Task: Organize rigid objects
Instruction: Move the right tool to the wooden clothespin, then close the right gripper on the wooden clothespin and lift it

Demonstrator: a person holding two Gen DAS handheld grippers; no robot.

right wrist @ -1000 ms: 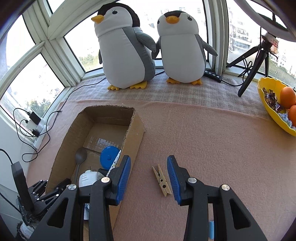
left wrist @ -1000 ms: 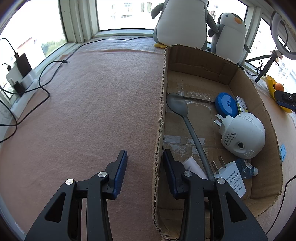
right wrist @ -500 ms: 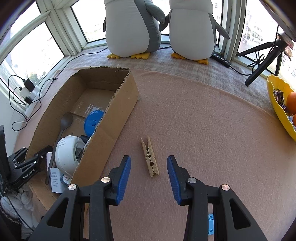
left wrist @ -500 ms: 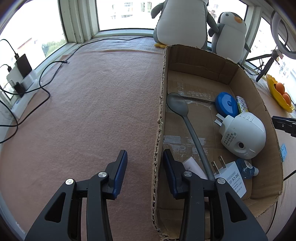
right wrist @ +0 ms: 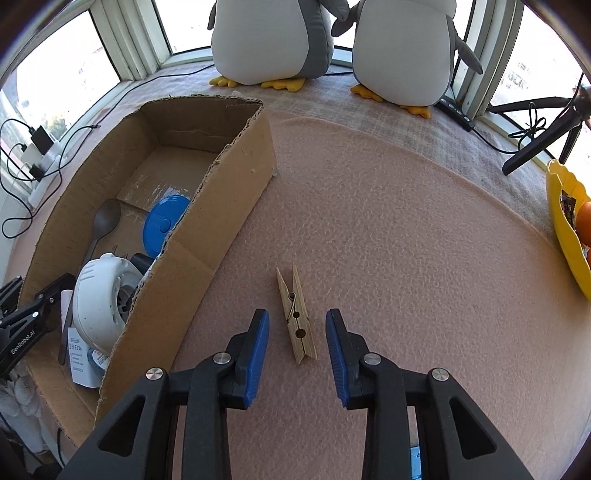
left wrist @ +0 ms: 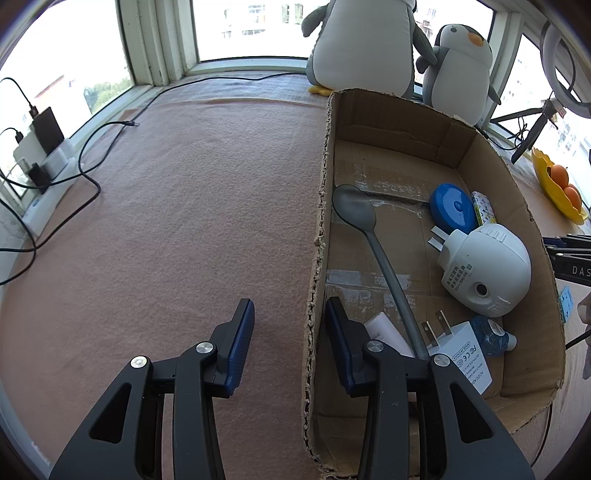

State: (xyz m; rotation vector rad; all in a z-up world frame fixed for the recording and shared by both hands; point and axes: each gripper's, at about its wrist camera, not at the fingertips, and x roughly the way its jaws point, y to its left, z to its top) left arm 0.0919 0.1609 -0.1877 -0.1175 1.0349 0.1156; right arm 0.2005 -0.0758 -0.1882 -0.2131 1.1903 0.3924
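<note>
A wooden clothespin point(right wrist: 291, 295) lies flat on the pink cloth to the right of the cardboard box point(right wrist: 229, 206). My right gripper point(right wrist: 296, 314) points down over it with the peg's near end between the blue pads; the jaws are closing and neither pad touches the wood. My left gripper point(left wrist: 289, 302) stands open astride the box's left wall point(left wrist: 317, 221), one finger inside and one outside. Inside the box lie a grey spoon point(left wrist: 354, 210), a blue lid point(left wrist: 452, 208), a round white plug-in device point(left wrist: 487, 273), a white charger point(left wrist: 461, 354) and a small blue bottle point(left wrist: 491, 338).
Two plush penguins point(right wrist: 273, 33) stand at the window behind the box. A yellow bowl with oranges point(right wrist: 565, 229) sits at the right edge, a black tripod point(right wrist: 539, 140) behind it. Cables and a power strip point(left wrist: 40, 173) run along the left sill.
My right gripper has come down toward the clothespin, which now sits between its fingers, and its jaws have narrowed. The left gripper has not moved.
</note>
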